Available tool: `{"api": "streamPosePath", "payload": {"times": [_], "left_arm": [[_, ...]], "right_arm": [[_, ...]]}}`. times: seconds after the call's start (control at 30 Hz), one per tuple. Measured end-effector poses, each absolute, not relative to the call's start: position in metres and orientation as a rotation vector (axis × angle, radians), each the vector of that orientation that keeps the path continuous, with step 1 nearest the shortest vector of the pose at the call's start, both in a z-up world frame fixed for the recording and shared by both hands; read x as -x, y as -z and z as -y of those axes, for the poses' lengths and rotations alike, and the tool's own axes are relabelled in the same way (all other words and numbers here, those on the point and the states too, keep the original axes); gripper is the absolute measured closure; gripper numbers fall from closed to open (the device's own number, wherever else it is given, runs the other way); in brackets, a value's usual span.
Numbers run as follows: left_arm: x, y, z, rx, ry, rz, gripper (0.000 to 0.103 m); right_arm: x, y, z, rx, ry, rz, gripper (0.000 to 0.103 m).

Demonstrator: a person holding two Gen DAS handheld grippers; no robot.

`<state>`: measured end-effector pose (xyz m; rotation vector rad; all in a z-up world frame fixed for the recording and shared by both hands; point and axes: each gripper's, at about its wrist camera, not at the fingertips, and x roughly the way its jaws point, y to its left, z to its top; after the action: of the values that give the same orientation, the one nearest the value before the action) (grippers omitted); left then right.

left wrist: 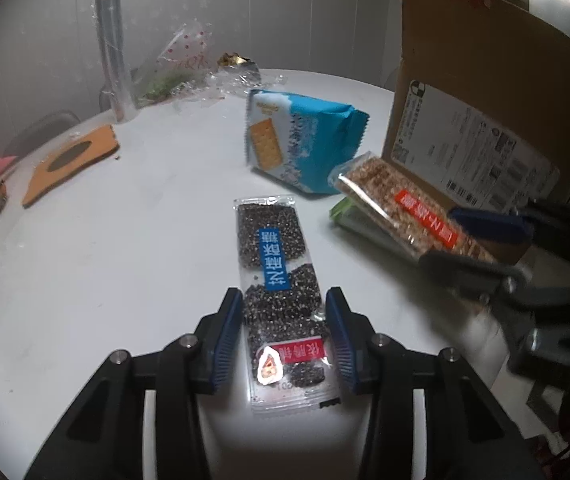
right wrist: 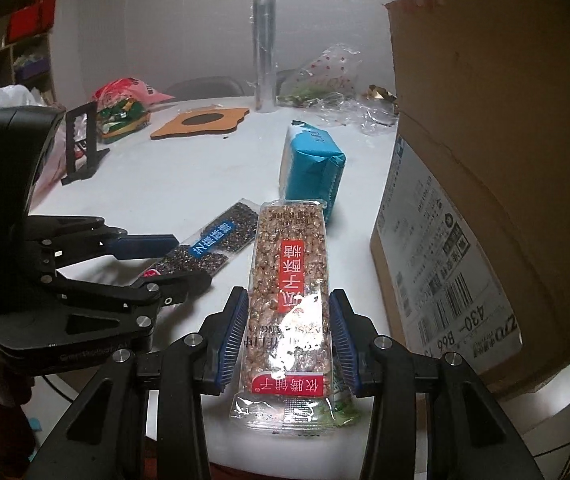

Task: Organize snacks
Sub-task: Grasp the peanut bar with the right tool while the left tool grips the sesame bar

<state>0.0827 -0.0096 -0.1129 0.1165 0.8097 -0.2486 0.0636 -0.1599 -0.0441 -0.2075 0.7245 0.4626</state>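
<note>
Two long snack bars sit between two grippers on the white table [left wrist: 133,248]. The left gripper [left wrist: 285,332] has its blue pads either side of the black sesame bar [left wrist: 277,264], which lies flat on the table, pointing away toward the far side. The pads stand right at the wrapper's edges; whether they actually press on it I cannot tell. The right gripper [right wrist: 287,334] has the brown peanut bar [right wrist: 291,280] between its pads, which sit tight against the wrapper's sides, pinching it. Under the bar's near end a green packet [right wrist: 343,408] shows, partly hidden.

The peanut bar is just beside the cardboard box [right wrist: 485,160], which stands on the right side of the table with a shipping label facing the bars. A blue cracker pack [left wrist: 297,140] sits a little farther off, between the bars and the table's far edge, close to the box. Well apart on the far left lies a flat cork-coloured mat [left wrist: 73,160] with a dark oval in it, and behind it stands an upright clear roll [left wrist: 111,52] next to crumpled cellophane [left wrist: 189,72].
</note>
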Motion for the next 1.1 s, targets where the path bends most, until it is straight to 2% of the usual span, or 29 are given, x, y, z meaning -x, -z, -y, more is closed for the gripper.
{"api": "streamPosePath", "payload": {"times": [0.3, 0.57, 0.83, 1.1], "left_arm": [[-0.064, 0.113, -0.045, -0.038, 0.128, -0.811, 0.06], [-0.071, 0.116, -0.037, -0.052, 0.076, -0.798, 0.059], [-0.078, 0.116, -0.037, -0.051, 0.064, -0.797, 0.064], [-0.076, 0.114, -0.041, -0.026, 0.061, -0.791, 0.064]], "right_arm": [[-0.064, 0.048, 0.142, 0.202, -0.573, -0.738, 0.065], [-0.068, 0.065, 0.115, 0.244, -0.635, -0.787, 0.065], [-0.07, 0.07, 0.114, 0.255, -0.612, -0.752, 0.061], [-0.071, 0.071, 0.105, 0.288, -0.608, -0.722, 0.065]]}}
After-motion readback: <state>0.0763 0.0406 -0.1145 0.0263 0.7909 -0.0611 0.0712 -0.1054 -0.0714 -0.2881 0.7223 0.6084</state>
